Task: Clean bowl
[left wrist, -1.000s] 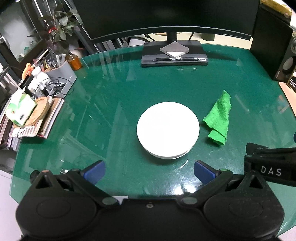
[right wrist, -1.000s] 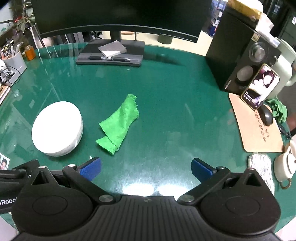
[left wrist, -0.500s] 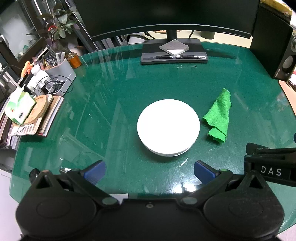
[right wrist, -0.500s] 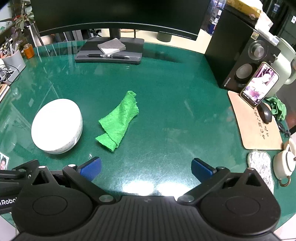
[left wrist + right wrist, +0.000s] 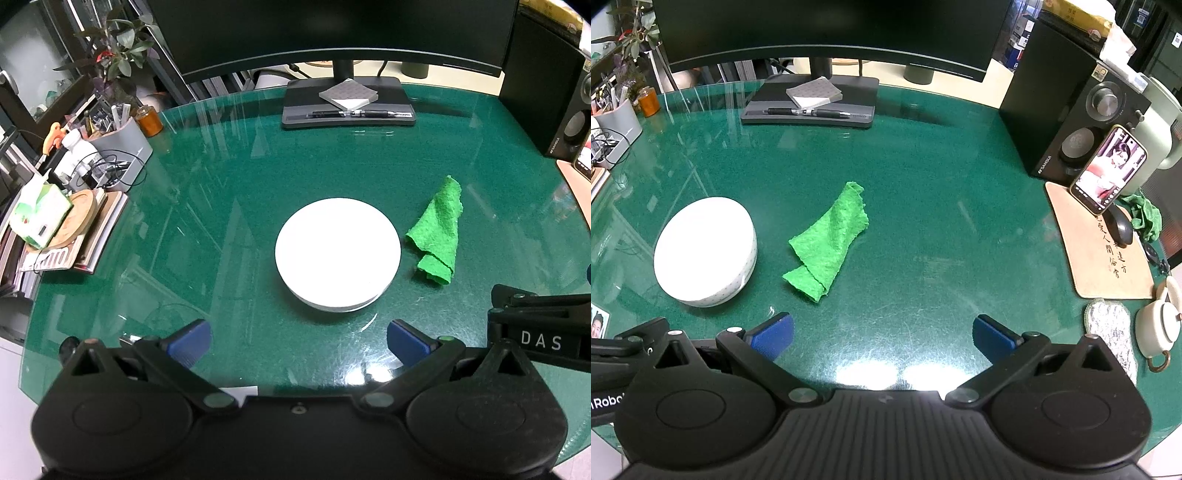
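Note:
A white bowl [image 5: 338, 253] stands on the green glass table [image 5: 221, 192]; it also shows in the right wrist view [image 5: 703, 251] at the left. A crumpled green cloth [image 5: 439, 230] lies just right of the bowl, also seen in the right wrist view [image 5: 829, 240]. My left gripper [image 5: 299, 343] is open and empty, hovering short of the bowl. My right gripper [image 5: 882, 336] is open and empty, short of the cloth.
A monitor stand [image 5: 347, 103] with a notepad and pen is at the back. A grey organiser [image 5: 122, 147] and stacked books [image 5: 74, 236] sit at the left. A speaker [image 5: 1067, 122], phone [image 5: 1108, 170], mouse mat [image 5: 1100, 251] and teapot [image 5: 1160, 325] stand at the right.
Both grippers have drifted slightly back and up; the bowl and cloth have not moved on the table. Both jaws stay open.

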`<state>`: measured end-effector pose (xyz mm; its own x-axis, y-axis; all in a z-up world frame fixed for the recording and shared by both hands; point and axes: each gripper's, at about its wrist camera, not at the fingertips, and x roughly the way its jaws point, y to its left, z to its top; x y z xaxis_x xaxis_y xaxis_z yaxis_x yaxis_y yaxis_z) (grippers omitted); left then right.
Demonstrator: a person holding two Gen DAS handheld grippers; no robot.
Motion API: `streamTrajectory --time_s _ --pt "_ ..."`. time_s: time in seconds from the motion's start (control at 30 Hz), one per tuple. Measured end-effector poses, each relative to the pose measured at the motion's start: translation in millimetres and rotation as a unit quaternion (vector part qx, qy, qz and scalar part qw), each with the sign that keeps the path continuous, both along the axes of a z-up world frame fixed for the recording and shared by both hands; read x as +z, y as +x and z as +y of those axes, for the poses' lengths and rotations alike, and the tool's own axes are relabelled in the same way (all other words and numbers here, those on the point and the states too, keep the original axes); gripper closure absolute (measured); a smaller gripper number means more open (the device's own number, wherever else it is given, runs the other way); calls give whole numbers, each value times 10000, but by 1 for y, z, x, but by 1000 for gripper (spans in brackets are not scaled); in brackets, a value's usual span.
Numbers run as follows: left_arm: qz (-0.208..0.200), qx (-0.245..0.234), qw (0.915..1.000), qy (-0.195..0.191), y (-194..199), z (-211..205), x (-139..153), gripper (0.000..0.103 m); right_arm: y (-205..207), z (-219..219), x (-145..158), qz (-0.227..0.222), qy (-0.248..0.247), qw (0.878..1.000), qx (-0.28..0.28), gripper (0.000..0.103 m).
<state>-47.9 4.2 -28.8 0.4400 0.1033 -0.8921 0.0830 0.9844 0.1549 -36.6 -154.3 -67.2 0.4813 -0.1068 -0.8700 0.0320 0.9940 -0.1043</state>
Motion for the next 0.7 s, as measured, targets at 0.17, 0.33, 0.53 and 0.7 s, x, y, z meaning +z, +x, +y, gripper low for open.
streamTrajectory --time_s 0.17,0.33,0.53,0.7 --pt "46 45 10000 -64 1 2 -2 1 1 -1 -1 17 14 10000 3 1" --pt "4 53 10000 -49 1 2 -1 1 2 -1 -2 49 38 10000 14 1" --pt "-57 56 10000 -21 0 2 1 1 2 -1 -3 63 58 10000 14 1" --pt "-108 60 9999 2 0 3 2 1 0 2 1 -122 -34 9999 28 1"
